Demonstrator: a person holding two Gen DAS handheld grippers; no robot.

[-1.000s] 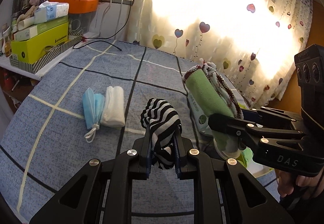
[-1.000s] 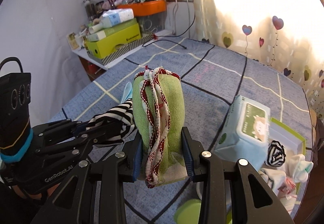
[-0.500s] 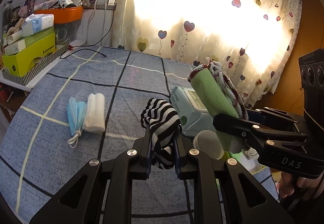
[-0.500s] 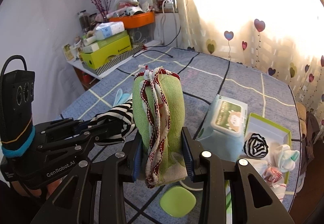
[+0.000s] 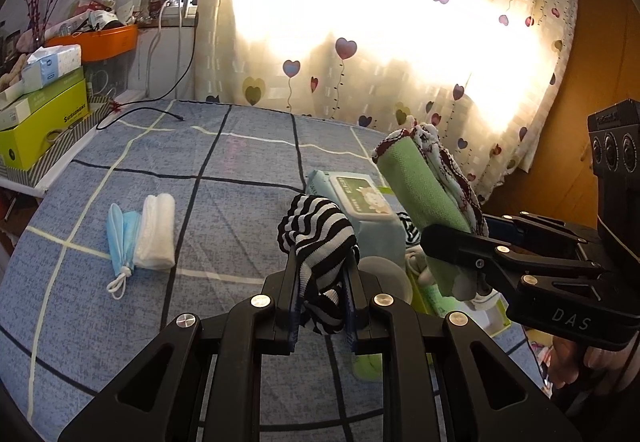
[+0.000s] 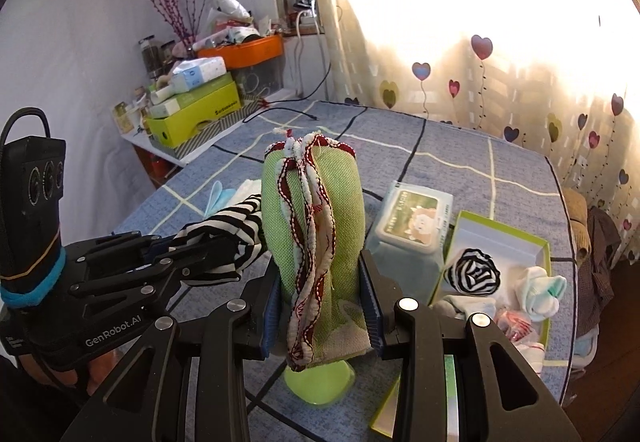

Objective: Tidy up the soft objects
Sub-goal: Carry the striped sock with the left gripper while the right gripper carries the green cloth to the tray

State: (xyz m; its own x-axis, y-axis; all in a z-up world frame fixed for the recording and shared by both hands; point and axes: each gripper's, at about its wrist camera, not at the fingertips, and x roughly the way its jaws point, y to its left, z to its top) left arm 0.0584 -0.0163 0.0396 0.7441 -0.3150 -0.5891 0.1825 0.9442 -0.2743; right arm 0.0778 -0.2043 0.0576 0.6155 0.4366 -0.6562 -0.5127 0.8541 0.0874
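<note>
Both loads are clear of the table [image 5: 224,202] and in transit. The left gripper [image 5: 322,298] is clamped on a black-and-white striped sock [image 5: 318,238], bunched above the jaws with a tail hanging below them. The right gripper [image 6: 322,306] is clamped on a folded green cloth with red-and-white trim [image 6: 314,226], held upright, edges uppermost.

Change over the last second: both wrist views have swung towards the curtain-side end of the table. The green-rimmed box [image 6: 536,238] has come fully into the right wrist view from the picture's edge. The wet-wipes pack [image 6: 412,234], lying just beside the box, now sits directly beyond both loads. The folded blue face mask [image 5: 120,238] and the folded white cloth [image 5: 156,238] lie touching each other near the table's left edge, where they lay a second ago. Neither grip has altered.

The box already holds another striped roll [image 6: 474,272] and white socks [image 6: 538,288]. Judgement: this is a carry towards that box, with release not yet begun. Neither load is over the box; both hang short of it, the wipes pack between. The mask and white cloth appear to remain to be collected.
</note>
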